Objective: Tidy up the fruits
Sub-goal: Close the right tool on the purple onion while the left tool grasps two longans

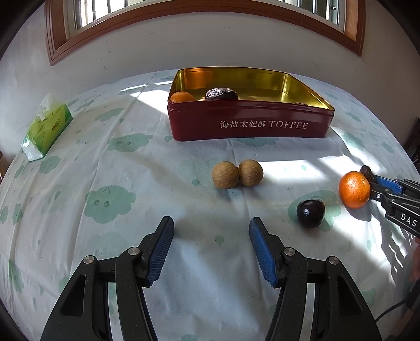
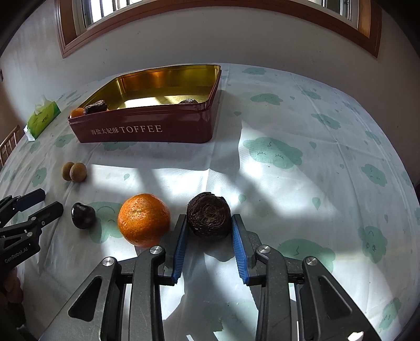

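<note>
Cloud-print tablecloth (image 1: 118,199), white wall (image 1: 236,52), barred window (image 1: 183,5)

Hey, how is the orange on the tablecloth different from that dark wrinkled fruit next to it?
The orange is bright with finely pebbled skin; the dark wrinkled fruit is brown-black and deeply creased. The orange is round and looks slightly larger; the wrinkled fruit looks squatter. The orange lies free, while the wrinkled fruit sits between the pads of the right gripper, which press its sides. Both rest on the tablecloth, outside the toffee tin.
</note>
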Tool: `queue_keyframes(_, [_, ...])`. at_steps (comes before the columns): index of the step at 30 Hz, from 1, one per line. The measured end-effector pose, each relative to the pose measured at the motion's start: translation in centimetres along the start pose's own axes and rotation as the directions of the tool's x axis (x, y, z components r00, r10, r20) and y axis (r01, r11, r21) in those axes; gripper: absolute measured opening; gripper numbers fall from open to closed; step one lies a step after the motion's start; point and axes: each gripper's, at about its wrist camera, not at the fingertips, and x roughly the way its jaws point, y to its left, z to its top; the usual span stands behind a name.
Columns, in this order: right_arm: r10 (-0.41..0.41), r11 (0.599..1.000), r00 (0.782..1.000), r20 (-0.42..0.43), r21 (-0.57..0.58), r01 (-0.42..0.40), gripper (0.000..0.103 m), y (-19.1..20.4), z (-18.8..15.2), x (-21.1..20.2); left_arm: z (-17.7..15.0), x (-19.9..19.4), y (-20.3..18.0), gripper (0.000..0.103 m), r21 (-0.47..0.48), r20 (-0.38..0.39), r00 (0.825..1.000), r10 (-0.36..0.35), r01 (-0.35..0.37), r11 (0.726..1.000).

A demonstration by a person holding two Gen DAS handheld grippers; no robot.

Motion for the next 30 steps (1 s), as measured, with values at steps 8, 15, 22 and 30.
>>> queue_keyframes(8, [-0.044, 0.999, 0.999, 0.015, 0.017, 0.044, 0.030, -1.4, 0.2, 0.3, 1.7, 1.2, -1.5, 0.061, 0.017, 0.002, 1.000, -0.018, 0.018, 1.000])
queue_keyframes(15, [-0.065, 0.998, 0.997, 0.039, 0.018, 0.064, 0.030, -2.2, 0.9, 1.0, 3.2, 2.0, -1.9, 0.061, 0.004, 0.006, 1.000, -0.019, 0.019, 1.000])
queue_keyframes(22, [-0.066, 0.998, 0.997, 0.050, 0.021, 0.065, 0.030, -2.2, 1.2, 1.3, 4.1, 3.3, -1.6, 0.061, -0.030, -0.015, 1.000, -0.016, 0.015, 0.999])
queue_keyframes(30, [-0.065, 0.998, 0.997, 0.051, 0.023, 0.064, 0.031, -2.2, 1.2, 1.3, 3.9, 3.2, -1.8, 0.051, -0.014, 0.010, 1.000, -0.011, 0.011, 1.000])
